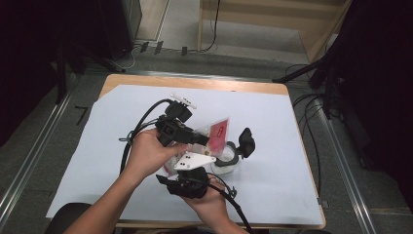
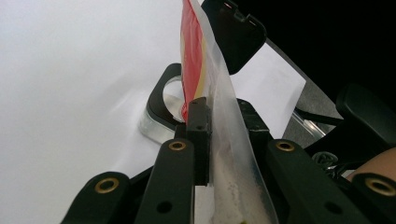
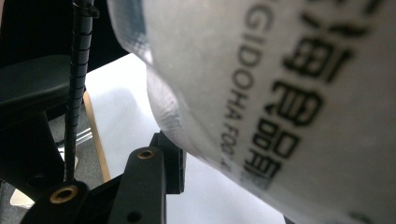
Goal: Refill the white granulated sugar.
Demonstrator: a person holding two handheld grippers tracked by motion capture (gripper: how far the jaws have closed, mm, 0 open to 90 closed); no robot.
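A white sheet (image 1: 272,146) covers the wooden table. Over its middle, the left gripper (image 2: 219,116) has its jaws clamped on a clear plastic packet (image 2: 224,140) with a red label, above a black-lidded glass jar (image 1: 229,158). The right gripper (image 3: 175,161) has the packet against one jaw; whether it grips, I cannot tell. Print there reads "GIDOHA FOOD".

We see a wooden tabletop (image 1: 195,82) almost fully covered by a white sheet (image 1: 272,161); bare wood shows along the 12 o'clock edge. On the sheet, just past centre toward 4 o'clock, sits a clear container (image 1: 226,163) with its black hinged lid (image 1: 246,141) open.
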